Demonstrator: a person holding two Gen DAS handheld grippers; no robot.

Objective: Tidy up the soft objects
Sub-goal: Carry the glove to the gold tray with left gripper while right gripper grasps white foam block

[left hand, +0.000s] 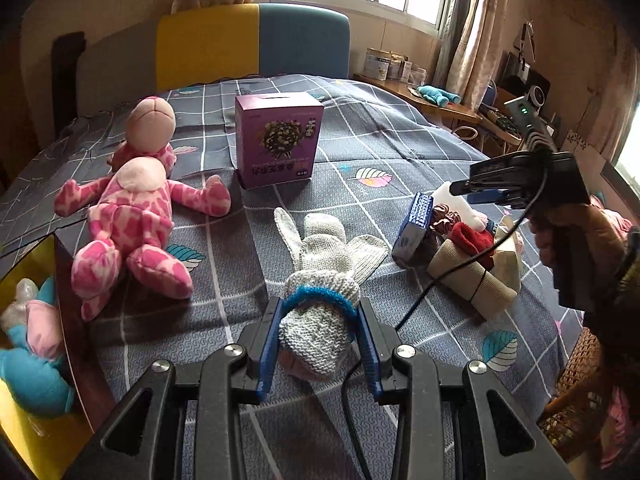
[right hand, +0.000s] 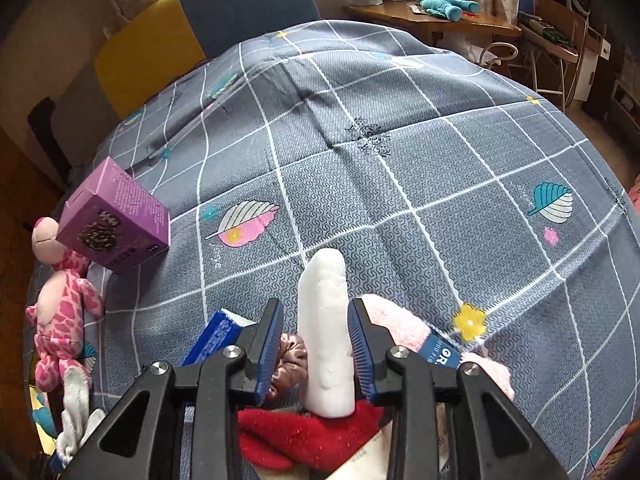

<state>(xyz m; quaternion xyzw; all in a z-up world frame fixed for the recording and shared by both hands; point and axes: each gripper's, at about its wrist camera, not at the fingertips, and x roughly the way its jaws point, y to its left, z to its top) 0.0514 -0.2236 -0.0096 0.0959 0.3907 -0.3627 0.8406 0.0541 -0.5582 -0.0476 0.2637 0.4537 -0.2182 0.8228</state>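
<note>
In the left wrist view my left gripper [left hand: 318,320] is shut on the blue-cuffed wrist of a white knitted glove [left hand: 324,248], whose fingers lie forward on the bedspread. To the right, a hand holds my right gripper [left hand: 460,192] over a pile: blue sponge [left hand: 414,224], brown scrunchie [left hand: 446,218], red sock [left hand: 474,240], beige roll [left hand: 468,276]. In the right wrist view my right gripper [right hand: 316,304] straddles a white foam stick [right hand: 324,328]. The right pad [right hand: 362,352] lies against it, and a gap shows at the left pad. A pink towel [right hand: 400,328] lies beside it.
Two pink spotted plush toys [left hand: 132,216] lie at the left of the bed and a purple box [left hand: 278,140] stands mid-bed. A yellow bin [left hand: 24,412] with soft toys sits at the lower left. A wicker seat [left hand: 576,400] is at the right, and a desk [left hand: 440,106] behind.
</note>
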